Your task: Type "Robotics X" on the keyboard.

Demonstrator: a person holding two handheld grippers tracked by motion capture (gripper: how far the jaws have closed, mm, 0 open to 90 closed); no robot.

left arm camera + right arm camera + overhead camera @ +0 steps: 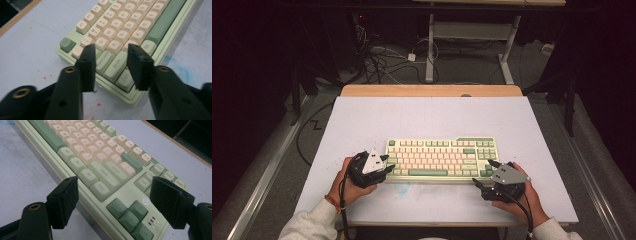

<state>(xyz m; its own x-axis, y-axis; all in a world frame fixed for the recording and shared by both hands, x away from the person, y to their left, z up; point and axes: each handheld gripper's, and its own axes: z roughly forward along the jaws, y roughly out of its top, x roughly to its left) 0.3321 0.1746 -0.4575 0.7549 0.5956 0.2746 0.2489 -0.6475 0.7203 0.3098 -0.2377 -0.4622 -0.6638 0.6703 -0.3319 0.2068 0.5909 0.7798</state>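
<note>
High view: we flank the keyboard (442, 159) on the worktop (427, 115).
Its long axis runs left-right; left gripper (385, 165) and right gripper (484, 176), both jaws apart, sit at its 2 ends.

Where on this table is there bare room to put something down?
The widest bare stretch of the table lies between the keyboard and the wooden far edge. A narrower strip runs along the near edge. It is crowded at the keyboard's ends, where the left gripper and right gripper sit.
</note>
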